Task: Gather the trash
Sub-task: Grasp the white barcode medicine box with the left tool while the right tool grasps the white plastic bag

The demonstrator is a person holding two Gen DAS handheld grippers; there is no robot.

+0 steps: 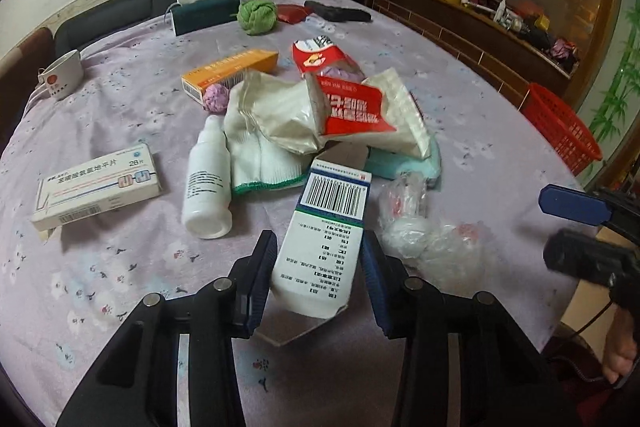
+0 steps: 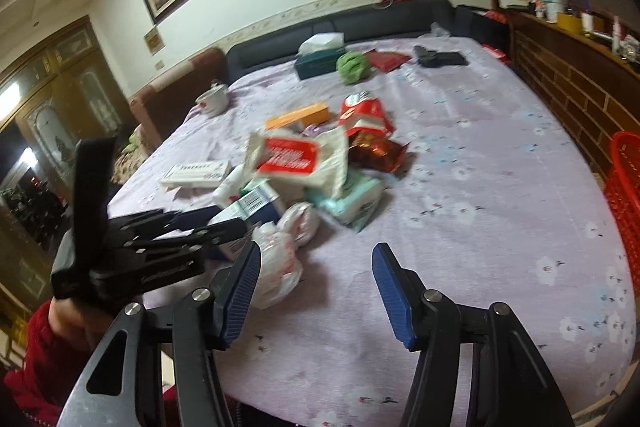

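Tablecloth (image 2: pixel 480 187) is left bare between the trash pile (image 1: pixel 320 115) and the red basket (image 1: pixel 560 123) at the right edge. The medicine box (image 1: pixel 324 235) is flanked by the left gripper (image 1: pixel 318 279), contact unclear. The right gripper (image 2: pixel 316 291) is held wide open, empty; its view is blurred.

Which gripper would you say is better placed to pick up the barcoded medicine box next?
Left. The left gripper already has its open fingers on either side of the barcoded medicine box, while the right gripper is open over bare tablecloth beside the pile.
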